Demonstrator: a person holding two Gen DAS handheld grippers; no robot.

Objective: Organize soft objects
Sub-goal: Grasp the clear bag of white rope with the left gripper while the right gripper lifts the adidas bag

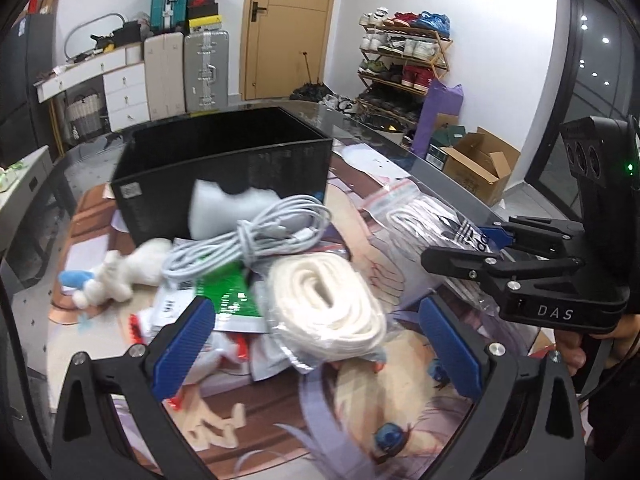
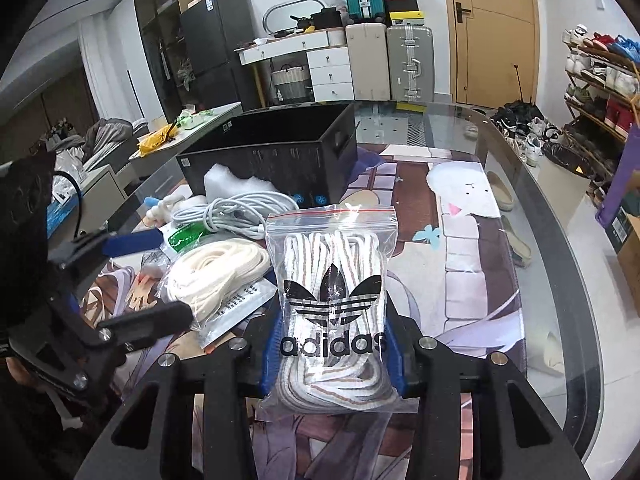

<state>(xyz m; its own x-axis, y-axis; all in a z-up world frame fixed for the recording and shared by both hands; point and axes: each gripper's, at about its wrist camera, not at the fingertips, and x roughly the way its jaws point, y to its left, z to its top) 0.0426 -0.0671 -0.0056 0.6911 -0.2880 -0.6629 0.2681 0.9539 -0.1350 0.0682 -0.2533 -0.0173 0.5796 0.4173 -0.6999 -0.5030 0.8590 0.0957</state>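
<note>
My right gripper (image 2: 330, 354) pinches the zip bag of laces (image 2: 331, 280), its long axis pointing far toward the black box (image 2: 280, 152), which lies far and slightly left, while my left gripper (image 1: 316, 348) stands spread, empty.

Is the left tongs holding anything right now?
No. The left tongs stand wide open above the bag of cream laces, and neither blue pad presses on it.
</note>
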